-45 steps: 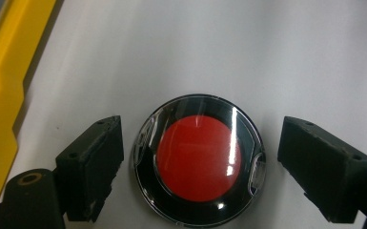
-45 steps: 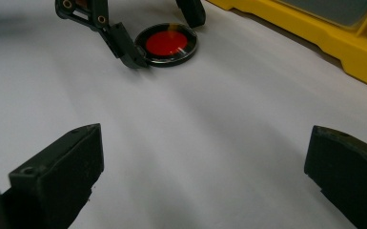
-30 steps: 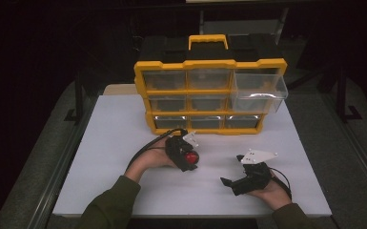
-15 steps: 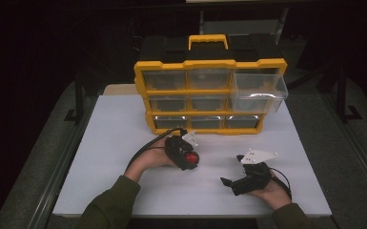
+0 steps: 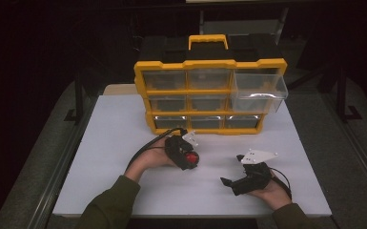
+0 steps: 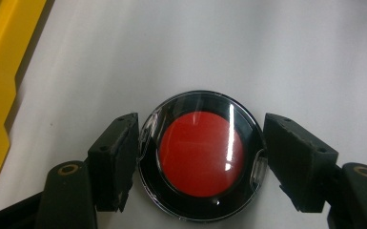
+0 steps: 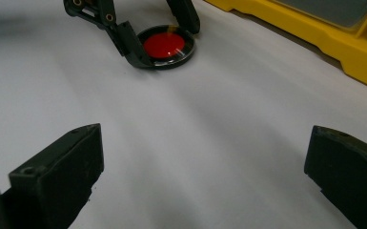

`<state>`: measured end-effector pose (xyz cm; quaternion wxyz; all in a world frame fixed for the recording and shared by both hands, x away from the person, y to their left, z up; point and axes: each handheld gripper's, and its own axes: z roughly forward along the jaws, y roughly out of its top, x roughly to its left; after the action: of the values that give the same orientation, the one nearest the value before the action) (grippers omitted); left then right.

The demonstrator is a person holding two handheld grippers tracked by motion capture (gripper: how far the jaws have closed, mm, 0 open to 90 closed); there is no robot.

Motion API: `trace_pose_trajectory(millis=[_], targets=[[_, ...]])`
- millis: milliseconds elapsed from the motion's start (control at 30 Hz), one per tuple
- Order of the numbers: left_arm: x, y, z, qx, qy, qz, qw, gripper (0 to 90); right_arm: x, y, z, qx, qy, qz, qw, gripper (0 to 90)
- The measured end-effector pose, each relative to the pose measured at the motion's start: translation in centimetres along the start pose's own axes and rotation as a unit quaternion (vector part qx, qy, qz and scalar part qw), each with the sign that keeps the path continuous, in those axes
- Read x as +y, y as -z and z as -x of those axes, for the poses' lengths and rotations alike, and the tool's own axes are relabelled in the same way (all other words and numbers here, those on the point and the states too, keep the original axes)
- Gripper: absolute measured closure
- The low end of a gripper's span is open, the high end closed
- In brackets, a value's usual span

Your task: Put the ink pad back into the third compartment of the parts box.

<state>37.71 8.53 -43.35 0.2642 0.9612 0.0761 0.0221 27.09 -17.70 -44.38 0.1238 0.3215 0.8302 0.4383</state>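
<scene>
A round red disc in a clear, black-rimmed case lies flat on the white table. My left gripper is shut on it, one black pad against each side of the case. From the right gripper view the same disc sits between those jaws, near the top of the picture. My right gripper rests in a hand at the front right of the table. Its jaws are wide open over bare table and point toward the disc.
A yellow organizer with clear drawers and a handle stands at the back of the table. Its top right drawer is pulled out toward me. The organizer's yellow base runs along the right gripper view's upper right.
</scene>
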Motion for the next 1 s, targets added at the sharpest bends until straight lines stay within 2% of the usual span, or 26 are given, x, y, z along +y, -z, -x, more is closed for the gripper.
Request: trace_pose_trajectory(millis=[367,633,1000], targets=[[0.4,1.8,-0.2,0.006,0.006,0.003,1.0,29.7,0.1,0.1,0.0,-0.001,-0.001,0.002,1.0,0.0],[0.9,3.4,-0.5,-0.008,0.017,0.023,0.9996,29.7,0.1,0.1,0.0,0.0,-0.002,0.003,1.0,0.0],[2.0,5.5,-0.5,-0.014,0.017,0.038,0.999,29.6,0.1,0.2,0.0,-0.001,-0.002,0.005,1.0,0.0]])
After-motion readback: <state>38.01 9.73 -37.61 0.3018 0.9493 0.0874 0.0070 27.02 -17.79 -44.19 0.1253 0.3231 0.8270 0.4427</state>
